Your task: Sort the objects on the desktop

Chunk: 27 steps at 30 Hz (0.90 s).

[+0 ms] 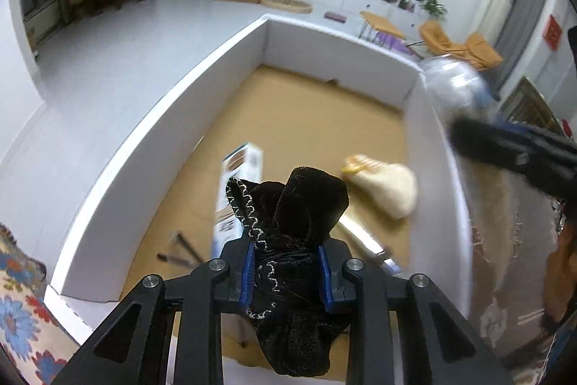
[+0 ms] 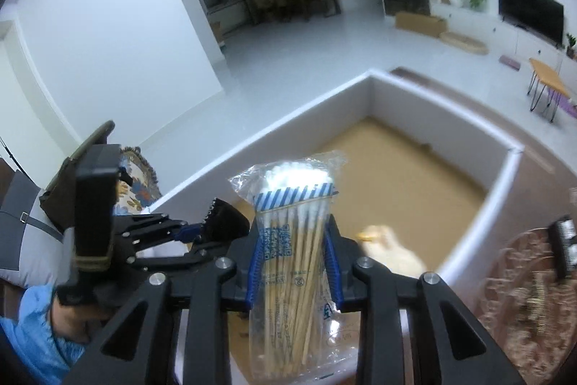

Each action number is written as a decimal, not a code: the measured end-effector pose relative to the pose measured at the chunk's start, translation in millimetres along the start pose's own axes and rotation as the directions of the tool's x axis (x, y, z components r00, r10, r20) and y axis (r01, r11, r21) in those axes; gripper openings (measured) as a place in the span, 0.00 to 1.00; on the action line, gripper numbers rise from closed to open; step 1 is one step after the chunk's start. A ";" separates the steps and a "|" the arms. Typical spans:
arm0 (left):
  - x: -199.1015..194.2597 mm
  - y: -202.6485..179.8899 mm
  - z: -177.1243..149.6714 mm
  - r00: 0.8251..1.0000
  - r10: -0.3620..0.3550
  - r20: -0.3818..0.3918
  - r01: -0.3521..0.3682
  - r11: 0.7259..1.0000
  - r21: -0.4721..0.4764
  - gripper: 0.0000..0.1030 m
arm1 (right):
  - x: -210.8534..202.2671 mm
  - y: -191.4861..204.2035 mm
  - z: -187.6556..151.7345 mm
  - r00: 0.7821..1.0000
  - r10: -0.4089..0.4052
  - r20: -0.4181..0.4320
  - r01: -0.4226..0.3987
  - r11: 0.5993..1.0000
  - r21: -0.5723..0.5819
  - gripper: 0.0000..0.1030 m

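Left hand-held gripper (image 1: 287, 271) clamped on black velvet drawstring pouch (image 1: 288, 222), above near end of white-walled cardboard box (image 1: 144, 147). Right hand-held gripper (image 2: 294, 262) closed around clear plastic bag of wooden cotton swabs (image 2: 292, 233), over box's near wall. Cream plush toy (image 1: 386, 184) inside, right.

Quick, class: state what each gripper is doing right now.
Left gripper: closed on the black velvet pouch.
Right gripper: closed on the bag of cotton swabs.

One pouch (image 1: 288, 222), one swab pack (image 2: 295, 240), two pens (image 1: 180, 251)
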State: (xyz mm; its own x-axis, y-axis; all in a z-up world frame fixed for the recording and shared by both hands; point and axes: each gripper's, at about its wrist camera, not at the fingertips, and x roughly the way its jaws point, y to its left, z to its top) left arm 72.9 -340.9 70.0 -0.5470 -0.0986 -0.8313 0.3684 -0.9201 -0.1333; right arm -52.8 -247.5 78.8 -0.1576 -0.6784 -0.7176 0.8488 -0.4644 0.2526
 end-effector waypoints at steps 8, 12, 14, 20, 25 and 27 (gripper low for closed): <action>22.7 10.2 -17.2 0.996 0.079 -0.043 -0.078 0.997 0.013 0.62 | 58.0 -7.1 -17.2 0.999 -0.020 -0.050 0.022 0.999 0.048 0.65; 13.3 6.8 -22.4 0.990 0.135 0.035 -0.136 0.990 0.021 0.77 | 28.8 -24.4 -24.2 0.999 -0.023 0.041 0.020 0.997 0.078 0.78; 6.6 -1.0 -23.3 0.988 0.140 0.068 -0.142 0.990 0.022 0.77 | 3.3 -29.9 -29.7 0.995 -0.047 0.091 0.040 0.997 0.068 0.85; -12.0 -47.5 -18.1 0.983 0.097 0.159 -0.108 0.992 0.061 0.78 | -61.3 -74.3 -87.5 0.954 -0.244 0.175 0.240 0.970 0.045 0.98; -39.9 -112.8 -26.1 0.967 0.035 0.251 -0.077 0.984 0.159 0.91 | -89.9 -137.7 -159.6 0.910 -0.408 0.078 0.403 0.913 0.066 0.98; -45.6 -138.6 -28.6 0.962 0.010 0.274 -0.065 0.979 0.191 0.93 | -100.9 -163.5 -187.6 0.891 -0.454 0.025 0.451 0.889 0.076 0.98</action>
State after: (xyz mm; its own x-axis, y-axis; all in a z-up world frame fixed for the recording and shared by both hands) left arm 68.3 -198.0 111.0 -0.7282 -0.2083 -0.6530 0.2527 -0.9672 0.0267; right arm -81.0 3.7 -11.8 -0.5383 -0.4079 -0.7374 0.6457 -0.7620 -0.0498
